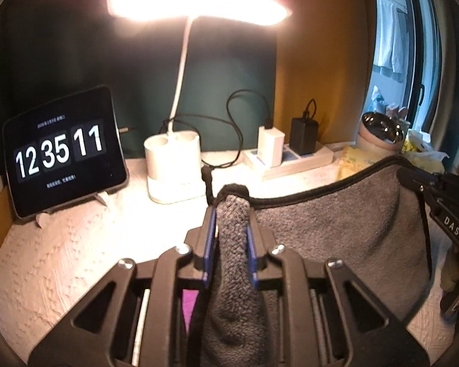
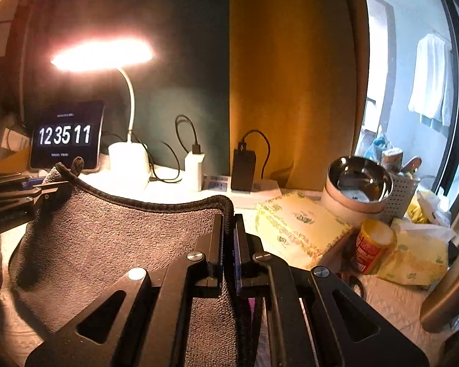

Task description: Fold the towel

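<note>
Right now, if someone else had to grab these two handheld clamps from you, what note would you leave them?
Left gripper: shut on one top corner of the grey towel.
Right gripper: shut on the other top corner.
Towel: held up between the two, top edge sagging, lower part hanging toward the white table cover. Lamp, clock screen and power strip stand behind it.
Done: both corners picked up.
Left: no fold is visible yet; probably bring the held edge over and lay it flat.
</note>
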Tool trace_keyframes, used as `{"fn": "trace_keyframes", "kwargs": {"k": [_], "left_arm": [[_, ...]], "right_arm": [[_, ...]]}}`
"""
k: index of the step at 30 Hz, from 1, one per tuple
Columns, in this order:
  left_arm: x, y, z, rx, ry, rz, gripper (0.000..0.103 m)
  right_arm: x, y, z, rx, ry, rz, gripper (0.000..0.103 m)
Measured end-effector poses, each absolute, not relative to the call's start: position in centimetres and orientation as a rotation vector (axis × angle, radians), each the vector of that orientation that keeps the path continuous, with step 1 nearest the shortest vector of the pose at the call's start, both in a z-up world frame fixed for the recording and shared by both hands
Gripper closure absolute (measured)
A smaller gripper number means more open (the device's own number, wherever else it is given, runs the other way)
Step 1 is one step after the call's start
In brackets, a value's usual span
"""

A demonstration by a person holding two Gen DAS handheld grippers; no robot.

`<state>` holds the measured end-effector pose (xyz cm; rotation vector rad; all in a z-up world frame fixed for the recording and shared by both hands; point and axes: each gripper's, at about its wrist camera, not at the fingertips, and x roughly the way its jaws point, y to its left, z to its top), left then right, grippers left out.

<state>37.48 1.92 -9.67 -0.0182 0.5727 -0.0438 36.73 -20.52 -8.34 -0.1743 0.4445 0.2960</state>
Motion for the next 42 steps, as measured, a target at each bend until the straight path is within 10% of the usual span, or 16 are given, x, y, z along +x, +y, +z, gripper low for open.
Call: {"fn": "trace_keyframes", "kwargs": {"k": [34, 42], "left_arm": [[43.5, 2.0, -16.7, -0.044, 0.878, 0.003, 0.076], [43.2, 2.3, -16.1, -0.058, 0.888, 0.011, 0.032]], "right_arm": [[42.6, -18.5, -13.8, -0.249, 0.742, 0.211, 0.095], [43.7, -17.9, -15.1, -0.291, 0.83, 0.2, 0.084]]}}
